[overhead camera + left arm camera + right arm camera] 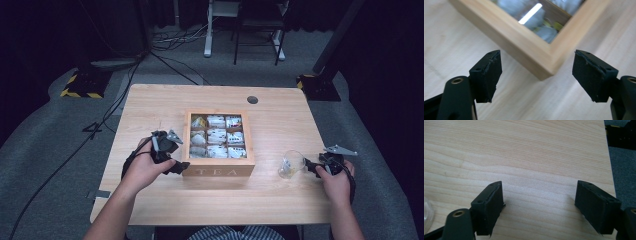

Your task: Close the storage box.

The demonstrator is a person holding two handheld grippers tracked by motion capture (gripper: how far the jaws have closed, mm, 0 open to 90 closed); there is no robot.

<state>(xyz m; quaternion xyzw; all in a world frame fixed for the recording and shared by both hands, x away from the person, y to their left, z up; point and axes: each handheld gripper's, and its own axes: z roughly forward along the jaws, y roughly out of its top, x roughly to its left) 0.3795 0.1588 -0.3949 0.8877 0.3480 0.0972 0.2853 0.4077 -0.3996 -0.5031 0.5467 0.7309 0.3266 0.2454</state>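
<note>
L gripper (537,75) spread at tea box (529,53) corner, R gripper (539,205) spread, high view adds glass (291,163), maybe tipped

tea box (218,171) blocks table (150,105) centre, glass (290,163) at right; edges free

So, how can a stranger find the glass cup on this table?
Start at the wooden tea box in the table's middle. Look right along the near edge: the glass cup lies by the right gripper. It is the one clear, see-through thing here.
</note>
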